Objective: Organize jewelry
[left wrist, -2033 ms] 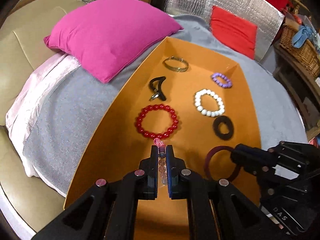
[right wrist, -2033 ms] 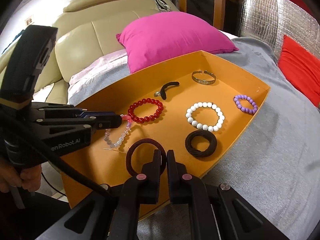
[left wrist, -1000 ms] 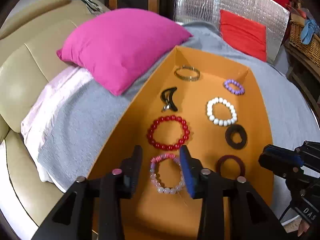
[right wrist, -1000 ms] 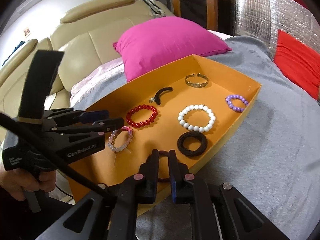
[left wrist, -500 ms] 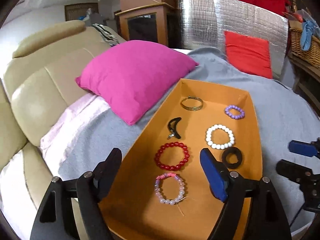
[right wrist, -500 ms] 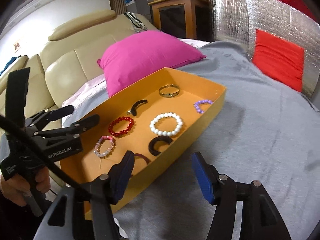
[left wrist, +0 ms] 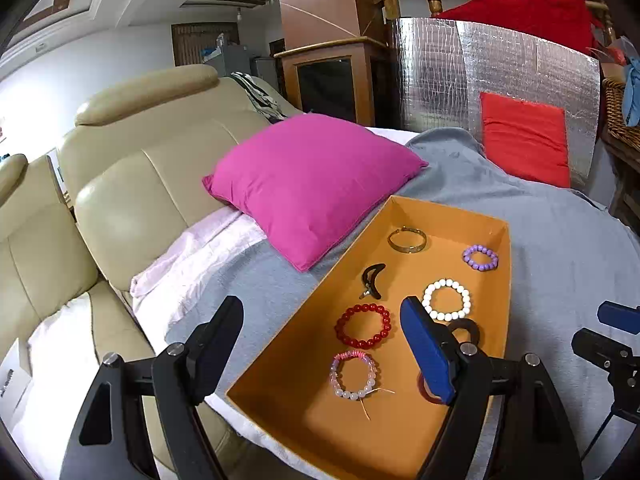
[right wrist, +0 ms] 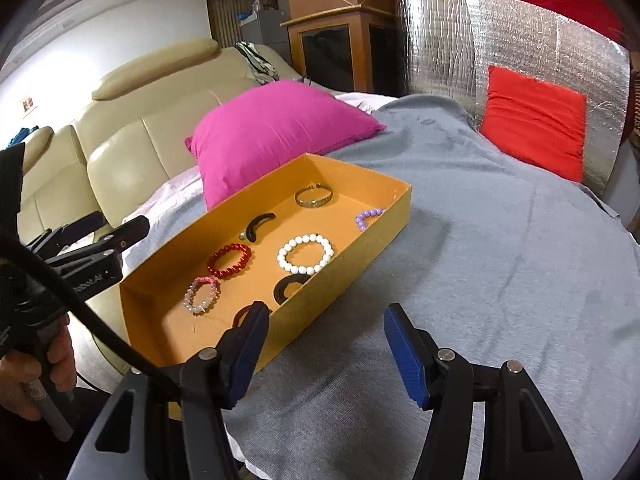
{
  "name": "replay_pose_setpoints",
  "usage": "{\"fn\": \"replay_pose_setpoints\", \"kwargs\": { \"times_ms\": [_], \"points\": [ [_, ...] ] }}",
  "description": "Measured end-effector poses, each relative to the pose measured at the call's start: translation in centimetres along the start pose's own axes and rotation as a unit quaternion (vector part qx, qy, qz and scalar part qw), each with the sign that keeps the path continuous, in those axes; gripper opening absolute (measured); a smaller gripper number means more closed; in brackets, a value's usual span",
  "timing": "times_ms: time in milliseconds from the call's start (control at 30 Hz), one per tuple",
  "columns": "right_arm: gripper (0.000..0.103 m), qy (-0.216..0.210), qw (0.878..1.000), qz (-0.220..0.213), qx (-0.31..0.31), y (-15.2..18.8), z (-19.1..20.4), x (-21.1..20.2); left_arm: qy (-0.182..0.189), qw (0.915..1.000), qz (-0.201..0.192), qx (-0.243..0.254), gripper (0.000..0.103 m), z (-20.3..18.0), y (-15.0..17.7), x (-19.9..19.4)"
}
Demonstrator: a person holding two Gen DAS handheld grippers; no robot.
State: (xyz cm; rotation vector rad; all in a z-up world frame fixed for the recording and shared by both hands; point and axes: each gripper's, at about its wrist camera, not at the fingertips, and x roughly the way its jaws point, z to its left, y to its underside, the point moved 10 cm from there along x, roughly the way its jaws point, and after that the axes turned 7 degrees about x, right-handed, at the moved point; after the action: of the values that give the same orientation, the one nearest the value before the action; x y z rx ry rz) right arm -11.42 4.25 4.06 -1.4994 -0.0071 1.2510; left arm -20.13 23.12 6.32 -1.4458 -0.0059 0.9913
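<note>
now both claws stand wide and empty, the left gripper (left wrist: 320, 344) over the orange tray's (left wrist: 507, 280) near end with the pink bead bracelet (left wrist: 354, 376) just beneath, the right gripper (right wrist: 326, 352) off its near side wall.

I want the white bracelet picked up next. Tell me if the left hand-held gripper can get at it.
Probably yes. The left hand-held gripper is open and empty above the tray, and the white bracelet lies flat with nothing on it, apart from the black hair tie beside it.
</note>
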Motion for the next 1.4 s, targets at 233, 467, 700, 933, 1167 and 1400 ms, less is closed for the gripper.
{"fn": "replay_pose_setpoints", "kwargs": {
  "times_ms": [233,467,700,933,1167,1400],
  "points": [
    [0.065,-0.010,1.000,-0.014,-0.007,-0.3,0.8,-1.9,-0.015,0.9998,-0.012,-0.003,0.081,0.5,-0.8,-2.9],
    [0.065,-0.014,0.999,-0.029,-0.010,-0.5,1.0,-3.7,-0.027,0.9994,-0.018,-0.011,0.082,1.1,-1.4,-5.0],
    [0.066,-0.015,0.999,-0.034,-0.004,-0.5,0.8,-4.6,-0.040,0.9991,-0.017,0.006,0.084,0.8,-1.3,-6.0],
    [0.066,-0.021,0.999,-0.042,0.003,-0.3,1.0,-5.8,-0.033,0.9994,-0.010,0.009,0.084,0.3,-1.3,-7.0],
    [0.066,-0.029,0.998,-0.050,0.013,0.6,1.9,-6.9,-0.037,0.9991,-0.020,0.001,0.084,0.5,-1.8,-8.7],
    [0.067,-0.033,0.998,-0.049,0.031,2.2,2.6,-7.5,-0.029,0.9995,-0.013,-0.009,0.084,0.4,-1.7,-9.8]
  ]
}}
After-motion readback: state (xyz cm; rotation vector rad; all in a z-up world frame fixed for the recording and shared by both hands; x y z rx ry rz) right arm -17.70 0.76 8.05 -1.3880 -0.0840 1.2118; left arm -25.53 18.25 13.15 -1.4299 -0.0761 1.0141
